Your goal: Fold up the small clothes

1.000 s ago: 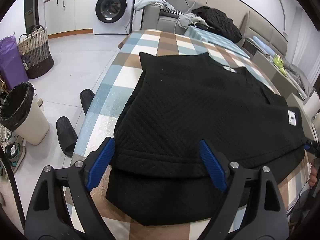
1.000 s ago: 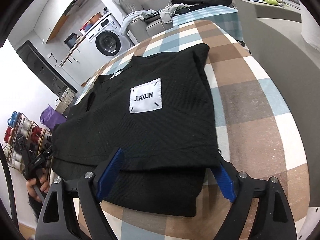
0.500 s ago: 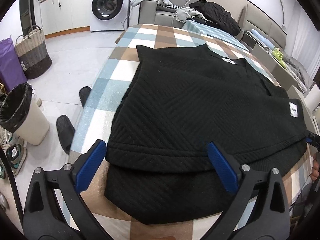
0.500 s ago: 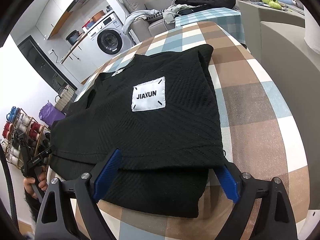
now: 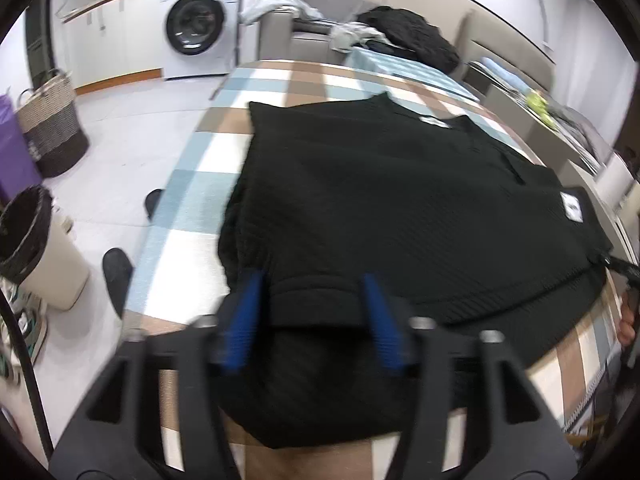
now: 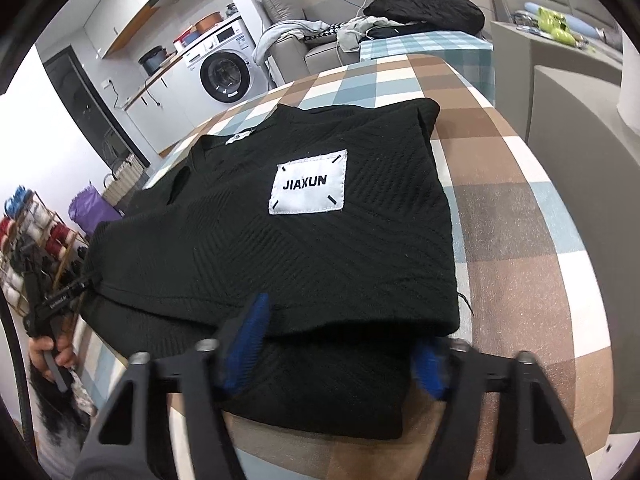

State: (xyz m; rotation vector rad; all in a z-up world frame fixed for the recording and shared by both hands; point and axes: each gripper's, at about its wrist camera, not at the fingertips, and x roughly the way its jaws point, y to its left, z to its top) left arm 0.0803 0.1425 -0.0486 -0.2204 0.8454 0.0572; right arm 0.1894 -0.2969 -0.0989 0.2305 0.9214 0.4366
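A: What's around the black top (image 6: 320, 248)?
B: It's the only thing on the checked tablecloth (image 6: 520, 240); it lies flat, folded over itself, hem at the near edge, white JIAXUN patch (image 6: 308, 184) facing up. Beyond the far edge: a second table with a blue check cloth (image 6: 424, 44), a dark bundle of clothes (image 6: 424, 4) on it, then a grey sofa (image 6: 320, 52) with more laundry.

A: Anything in the way?
B: Nothing on the cloth beside the top. Off the left edge, on the floor: slippers (image 5: 116, 276), bin with a black liner (image 5: 36, 248), woven basket (image 5: 52, 128). Washing machine (image 5: 196, 32) against the back wall.

A: Jaws?
B: Left gripper (image 5: 316, 320) has just been closing; a raised fold of the hem bunches between its blue pads (image 5: 244, 320), pinched. Right gripper (image 6: 336, 348) has also just been closing at the near right corner, hem between the pads. Contact is blurred, so I can't tell if it grips. A hand (image 6: 48, 356) holds the left tool at the near edge.
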